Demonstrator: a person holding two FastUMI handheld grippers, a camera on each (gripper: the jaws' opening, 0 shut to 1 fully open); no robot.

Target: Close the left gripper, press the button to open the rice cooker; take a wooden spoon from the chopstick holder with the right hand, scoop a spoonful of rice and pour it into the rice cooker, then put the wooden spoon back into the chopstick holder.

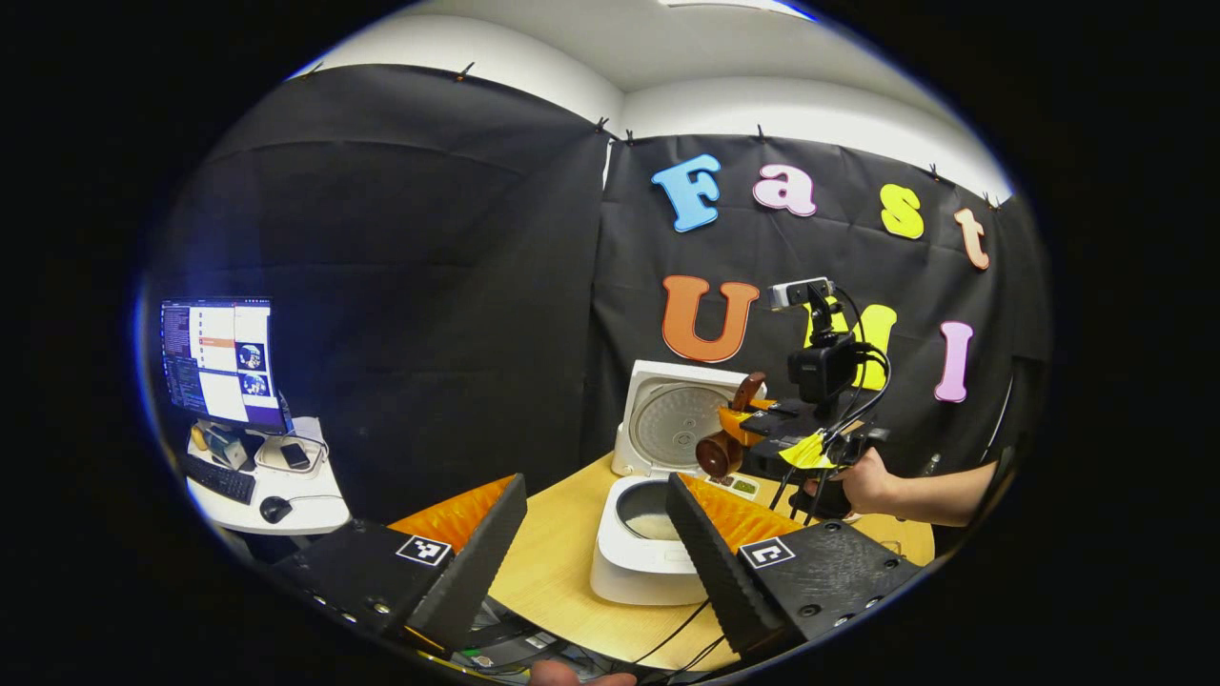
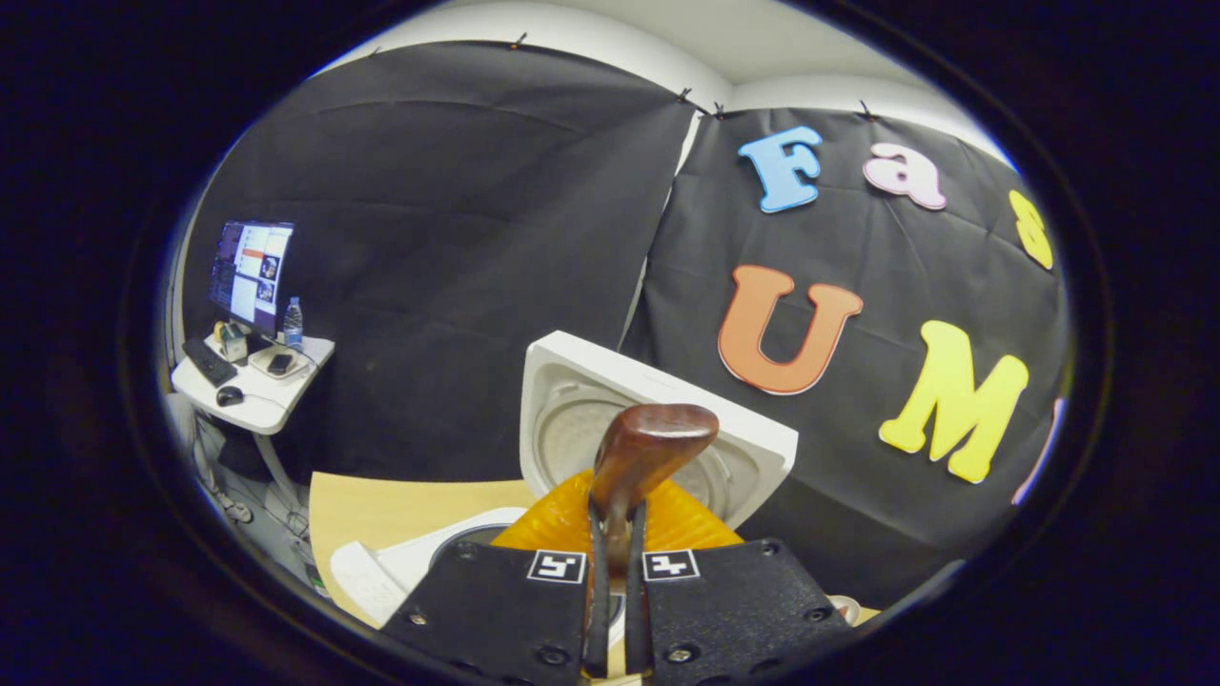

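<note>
desk (image 1: 286, 505) with monitor (image 1: 221, 362) sits at 9 o'clock in the left gripper view, not part of the job.

left gripper (image 1: 596, 562): released, fingers spread wide, nothing between them. it hangs back at 6 o'clock, short of the cooker (image 1: 640, 562). button press looks done: lid (image 1: 672, 419) stands upright behind the pot, and there's a pale layer in the pot at centre that reads as rice.

moving right: right gripper (image 1: 739, 433) is just above and behind the pot rim, about 4 o'clock from centre, held by a hand (image 1: 863, 481). it grasps the spoon (image 1: 726, 433), bowl end down by the pot, handle end up toward the lid.

right gripper view: right gripper (image 2: 615, 572) clenched on the spoon (image 2: 640, 453), both fingers tight on the shaft, rounded handle end sticking up at centre. lid (image 2: 581, 381) right behind it, cooker (image 2: 400, 567) rim at 7 o'clock, table (image 2: 381, 510) beyond it.

status, my read: open done, spoon pickup done, scoop probably done, pour is in hand or just finished. can't tell if the spoon bowl holds any rice. left: return the spoon to the holder.
</note>
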